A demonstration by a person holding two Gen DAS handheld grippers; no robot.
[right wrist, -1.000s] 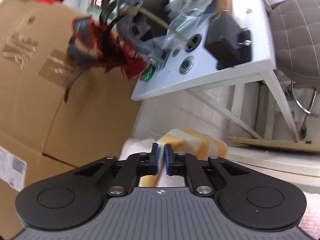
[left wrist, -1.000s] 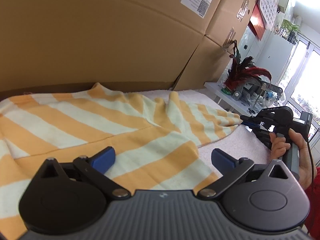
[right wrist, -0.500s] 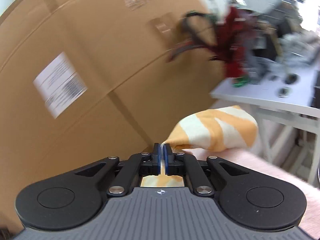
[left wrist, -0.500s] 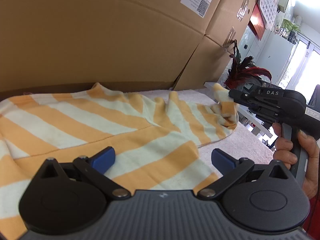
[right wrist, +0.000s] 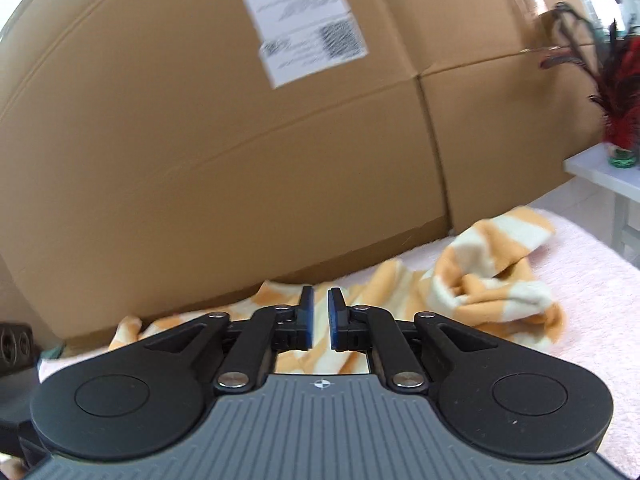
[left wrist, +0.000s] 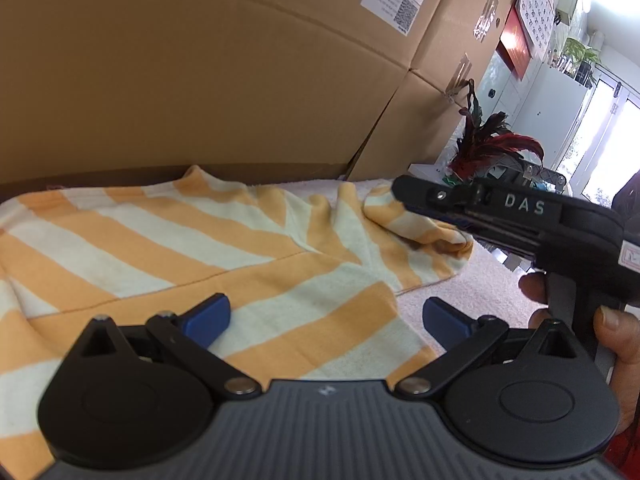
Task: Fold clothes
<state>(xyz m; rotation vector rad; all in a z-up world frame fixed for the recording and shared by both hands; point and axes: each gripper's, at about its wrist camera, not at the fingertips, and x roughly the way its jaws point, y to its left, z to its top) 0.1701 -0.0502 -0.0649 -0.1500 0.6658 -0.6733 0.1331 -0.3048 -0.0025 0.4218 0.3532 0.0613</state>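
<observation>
An orange and cream striped garment [left wrist: 192, 248] lies spread on a pale pink towel surface [left wrist: 472, 292]. Its right sleeve is flopped back in a crumpled heap [right wrist: 492, 268]. My left gripper [left wrist: 324, 316] is wide open and empty, hovering just above the garment's near part. My right gripper [right wrist: 321, 322] has its jaws slightly apart with nothing between them; the garment lies below and beyond it. In the left wrist view the right gripper [left wrist: 404, 190] reaches in from the right over the folded sleeve [left wrist: 408, 224].
Large cardboard boxes [left wrist: 240, 80] stand as a wall right behind the surface. A white side table [right wrist: 600, 168] with a red feather ornament [left wrist: 492, 148] stands to the right. A black socket strip [right wrist: 14, 344] sits at the far left.
My right gripper lifted the sleeve end, carried it left over the garment and let go; its jaws have parted. The sleeve now lies crumpled. The left gripper has not moved.
</observation>
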